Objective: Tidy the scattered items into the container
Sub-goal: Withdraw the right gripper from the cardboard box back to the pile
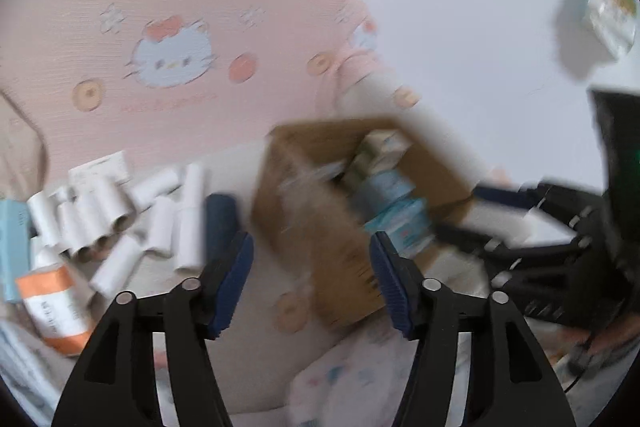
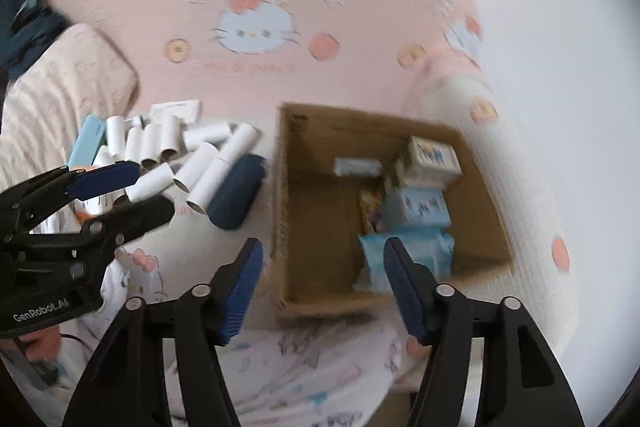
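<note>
Both grippers, left [image 1: 312, 263] and right [image 2: 324, 275], hang released; the left should straddle one paper tube [image 2: 154, 185] squarely before the box [image 2: 320, 195].

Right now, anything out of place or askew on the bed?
Yes. A heap of white cardboard tubes and a dark navy oblong case lie jumbled left of the open brown cardboard box, pointing every way. Inside, the small cartons are stacked crookedly in the right corner. Both frames are motion-blurred; no damage is discernible.
</note>
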### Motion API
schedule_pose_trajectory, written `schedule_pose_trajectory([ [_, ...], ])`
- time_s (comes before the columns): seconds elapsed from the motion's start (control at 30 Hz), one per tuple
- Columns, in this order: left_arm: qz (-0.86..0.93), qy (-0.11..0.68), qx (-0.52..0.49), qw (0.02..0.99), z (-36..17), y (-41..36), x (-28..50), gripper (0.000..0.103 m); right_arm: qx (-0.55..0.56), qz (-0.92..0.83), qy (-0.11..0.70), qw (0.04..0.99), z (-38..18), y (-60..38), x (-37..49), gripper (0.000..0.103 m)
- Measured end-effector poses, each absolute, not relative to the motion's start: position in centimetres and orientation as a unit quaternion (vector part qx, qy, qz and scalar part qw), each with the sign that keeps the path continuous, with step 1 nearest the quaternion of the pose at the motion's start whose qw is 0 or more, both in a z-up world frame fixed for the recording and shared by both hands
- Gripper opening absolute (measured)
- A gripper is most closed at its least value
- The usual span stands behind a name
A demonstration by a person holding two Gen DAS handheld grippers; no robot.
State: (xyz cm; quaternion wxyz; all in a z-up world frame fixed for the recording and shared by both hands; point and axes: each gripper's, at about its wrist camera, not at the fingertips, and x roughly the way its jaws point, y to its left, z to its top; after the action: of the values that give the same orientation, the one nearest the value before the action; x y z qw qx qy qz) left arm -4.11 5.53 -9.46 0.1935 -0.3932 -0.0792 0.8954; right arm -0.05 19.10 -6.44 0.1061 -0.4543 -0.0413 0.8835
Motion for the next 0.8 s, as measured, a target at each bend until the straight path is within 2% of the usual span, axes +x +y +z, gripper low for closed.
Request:
schedule_pose_trajectory([
  [0.1, 0.894, -0.037, -0.421, 0.149, -11.4, 4.3, -3.7, 0.065, -0.426, 0.898, -0.061, 0.093, -7.9, 16.9, 0.1, 0.061],
  [0.17, 0.896, -0.024, -0.424, 0.132, -12.3, 3.2, -2.9, 0.065, -0.408, 0.908, -0.044, 0.083, -8.5, 15.8, 0.4, 0.061],
  [0.27, 0.9, -0.022, -0.421, 0.116, -12.9, 1.4, -1.5, 0.065, -0.376, 0.925, 0.003, 0.052, -9.0, 14.3, 1.6, 0.061],
  [0.4, 0.904, -0.037, -0.415, 0.095, -13.3, -0.9, -0.2, 0.065, -0.357, 0.934, 0.023, 0.028, -9.2, 12.6, 2.5, 0.062],
  [0.6, 0.9, -0.098, -0.418, 0.078, -14.2, -4.9, -0.4, 0.065, -0.357, 0.931, -0.074, 0.019, -10.3, 9.0, 2.2, 0.064],
  [0.8, 0.892, -0.175, -0.415, 0.045, -15.2, -9.9, -1.2, 0.065, -0.364, 0.925, -0.109, -0.013, -11.6, 6.0, 0.1, 0.064],
])
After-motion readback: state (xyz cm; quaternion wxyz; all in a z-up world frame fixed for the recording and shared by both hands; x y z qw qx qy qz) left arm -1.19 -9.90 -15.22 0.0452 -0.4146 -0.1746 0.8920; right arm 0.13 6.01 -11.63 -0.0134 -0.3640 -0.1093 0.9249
